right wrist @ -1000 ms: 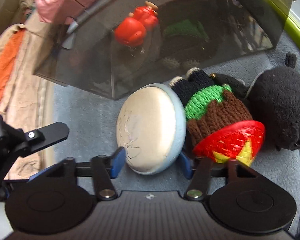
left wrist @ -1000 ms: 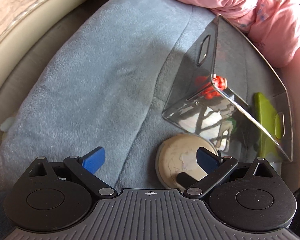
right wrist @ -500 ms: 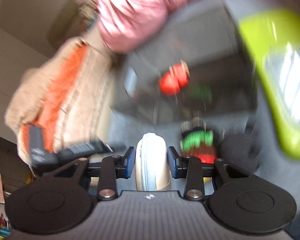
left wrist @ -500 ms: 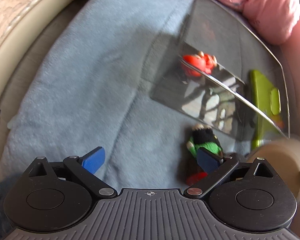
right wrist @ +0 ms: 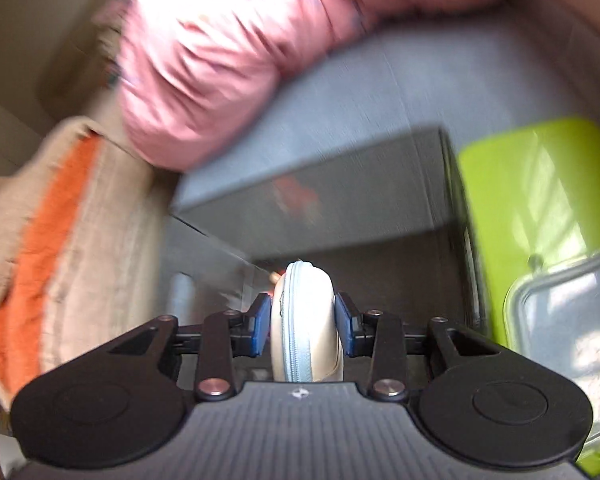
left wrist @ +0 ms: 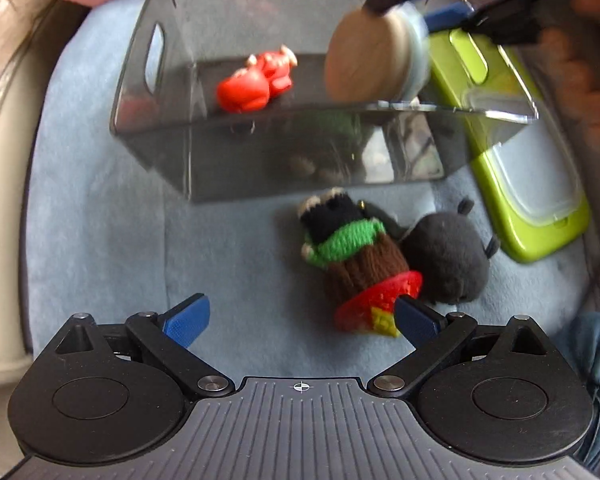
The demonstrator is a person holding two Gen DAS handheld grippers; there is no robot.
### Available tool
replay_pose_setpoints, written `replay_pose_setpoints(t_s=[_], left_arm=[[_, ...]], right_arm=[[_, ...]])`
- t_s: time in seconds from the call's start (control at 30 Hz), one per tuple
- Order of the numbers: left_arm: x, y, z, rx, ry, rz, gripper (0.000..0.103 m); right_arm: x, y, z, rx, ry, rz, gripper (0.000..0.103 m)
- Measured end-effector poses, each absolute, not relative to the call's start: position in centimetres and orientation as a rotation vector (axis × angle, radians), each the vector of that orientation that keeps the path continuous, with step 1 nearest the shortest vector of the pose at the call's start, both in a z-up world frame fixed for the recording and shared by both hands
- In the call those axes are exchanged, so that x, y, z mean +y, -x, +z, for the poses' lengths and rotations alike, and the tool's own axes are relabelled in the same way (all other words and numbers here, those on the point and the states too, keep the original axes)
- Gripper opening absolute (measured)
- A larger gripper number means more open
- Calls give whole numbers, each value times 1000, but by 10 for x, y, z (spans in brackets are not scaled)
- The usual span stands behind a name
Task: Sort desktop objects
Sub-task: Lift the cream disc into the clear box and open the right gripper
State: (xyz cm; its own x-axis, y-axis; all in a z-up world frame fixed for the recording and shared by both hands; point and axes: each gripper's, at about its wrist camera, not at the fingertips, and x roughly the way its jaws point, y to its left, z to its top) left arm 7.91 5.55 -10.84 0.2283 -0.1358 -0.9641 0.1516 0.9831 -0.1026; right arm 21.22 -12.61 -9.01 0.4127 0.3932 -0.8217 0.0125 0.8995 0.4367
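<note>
The round zip case (right wrist: 306,328) is clamped edge-on between the pads of the right gripper (right wrist: 302,324), above the smoky bin (right wrist: 380,216) ahead. It should be lowered inside before release. The left gripper (left wrist: 300,316) is held open, empty.

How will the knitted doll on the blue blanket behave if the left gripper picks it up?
The knitted doll looks soft, so it will likely squash between the pads and feel light. Yarn should grip well, hardly slipping. Lying against the dark plush toy, it may nudge that when lifted.
</note>
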Motion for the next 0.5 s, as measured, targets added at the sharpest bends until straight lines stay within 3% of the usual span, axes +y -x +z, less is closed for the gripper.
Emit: replay_pose_setpoints(t_s=[0.37,0.47,0.5], left_arm=[[81,-90,-122,1347,104,-169,101],[79,-87,-120,1349,95,-180,101],[77,-87,-119,1349,91,-183,101]], right_arm=[[-110,-235,-164,1295,-525,157,38],[-121,-226,-161,1284,-532,142,42],[-125,-223,-159,1276,-550,145,51]])
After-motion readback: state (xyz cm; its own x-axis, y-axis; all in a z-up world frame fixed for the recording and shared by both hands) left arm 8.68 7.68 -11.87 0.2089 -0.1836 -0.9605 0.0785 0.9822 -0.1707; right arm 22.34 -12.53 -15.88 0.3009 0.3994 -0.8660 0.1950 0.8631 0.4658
